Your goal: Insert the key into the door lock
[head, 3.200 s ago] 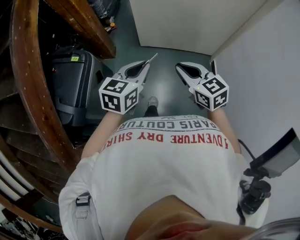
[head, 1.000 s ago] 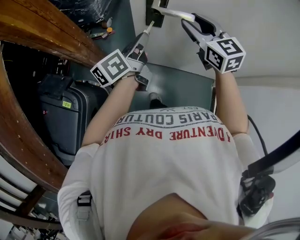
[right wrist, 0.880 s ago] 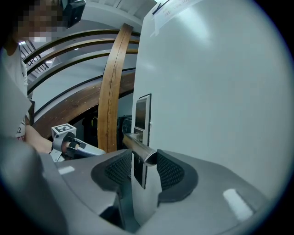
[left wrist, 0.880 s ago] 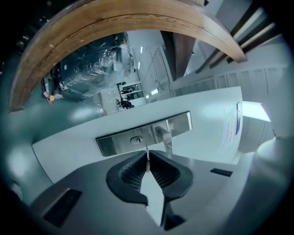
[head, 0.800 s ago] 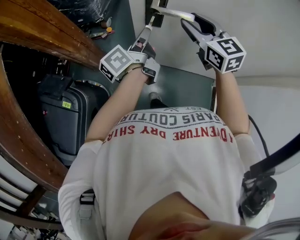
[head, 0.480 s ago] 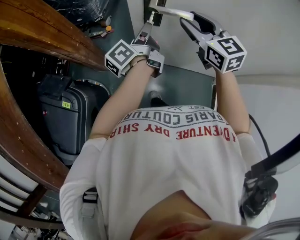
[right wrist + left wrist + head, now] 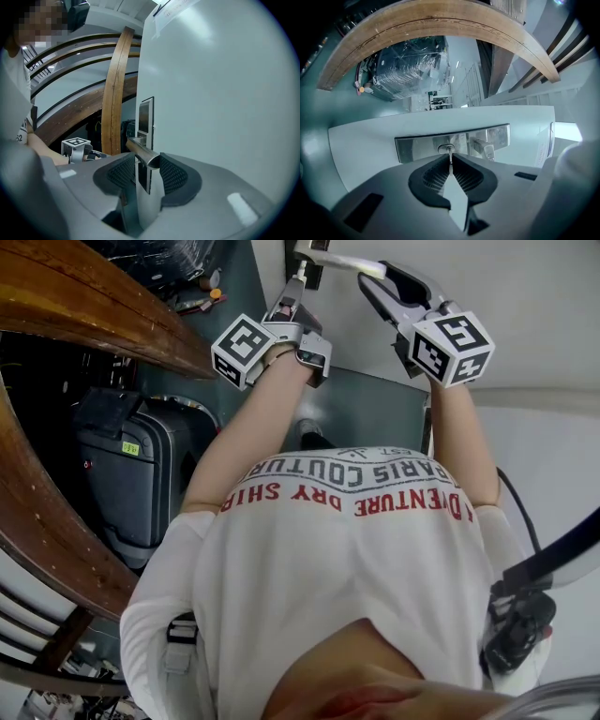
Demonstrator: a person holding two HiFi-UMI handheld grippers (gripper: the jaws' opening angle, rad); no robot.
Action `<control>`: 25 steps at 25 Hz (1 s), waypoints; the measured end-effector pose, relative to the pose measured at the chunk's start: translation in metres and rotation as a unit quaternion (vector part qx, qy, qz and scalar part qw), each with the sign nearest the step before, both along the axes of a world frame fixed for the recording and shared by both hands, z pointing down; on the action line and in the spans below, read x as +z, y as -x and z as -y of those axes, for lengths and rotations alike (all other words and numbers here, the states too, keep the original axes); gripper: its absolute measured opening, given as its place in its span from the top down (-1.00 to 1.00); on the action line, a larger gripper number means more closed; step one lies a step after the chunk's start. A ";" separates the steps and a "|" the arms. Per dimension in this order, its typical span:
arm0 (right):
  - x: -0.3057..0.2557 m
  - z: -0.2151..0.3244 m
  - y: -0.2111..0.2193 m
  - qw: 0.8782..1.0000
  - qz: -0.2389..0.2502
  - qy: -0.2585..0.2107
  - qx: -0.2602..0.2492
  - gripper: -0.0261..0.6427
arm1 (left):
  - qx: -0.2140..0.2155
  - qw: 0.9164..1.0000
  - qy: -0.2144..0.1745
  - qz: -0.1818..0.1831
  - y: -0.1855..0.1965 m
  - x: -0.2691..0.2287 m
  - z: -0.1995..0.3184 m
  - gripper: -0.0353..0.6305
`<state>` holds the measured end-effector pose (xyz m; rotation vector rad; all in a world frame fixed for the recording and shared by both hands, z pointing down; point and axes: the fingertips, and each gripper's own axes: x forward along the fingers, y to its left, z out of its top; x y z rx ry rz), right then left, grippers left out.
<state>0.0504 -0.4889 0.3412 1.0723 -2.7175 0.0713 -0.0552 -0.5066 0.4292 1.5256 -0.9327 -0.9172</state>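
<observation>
From where the person stands, head view first: the left tongs point(image 7: 292, 294) are raised to the dark lock plate point(image 7: 317, 279) at the edge of the white door point(image 7: 487, 277), with the key point(image 7: 302, 276) sticking out ahead of them. The right tongs point(image 7: 373, 276) reach in from the other side onto the end of the silver door handle point(image 7: 342, 261). I'd guess that hold keeps the door from swinging while the key is pushed. A dark suitcase point(image 7: 122, 465) stands on the floor well off to the left, clear of the work. In the left gripper view the 2 jaws are clenched on the key, pinching its flat bow between the ribbed pads point(image 7: 433, 176) so that the thin blade runs straight out along the line of the tongs. That is the sensible way to aim it. The blade's tip sits right at the keyhole cylinder point(image 7: 446, 149) in the steel plate. Whether it has gone in at all I cannot tell, so I'd call the insertion only just starting. In the right gripper view the lever's round end lies between the 2 pads, which look closed against it on both sides, a steadying grip rather than a turning one.
</observation>
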 end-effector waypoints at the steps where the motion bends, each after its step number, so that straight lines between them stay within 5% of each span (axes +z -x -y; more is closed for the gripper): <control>1: 0.000 -0.001 0.000 1.000 0.000 -0.002 0.000 0.44 | -0.002 1.000 0.001 -0.003 0.000 0.000 0.001 0.82; 21: -0.001 0.003 -0.004 0.999 -0.018 -0.009 -0.041 0.49 | -0.020 0.999 -0.002 -0.039 -0.009 -0.003 0.030 0.82; 25: -0.001 0.002 -0.001 0.999 -0.028 -0.012 -0.036 0.48 | 0.002 1.000 -0.020 -0.016 -0.008 -0.006 0.029 0.82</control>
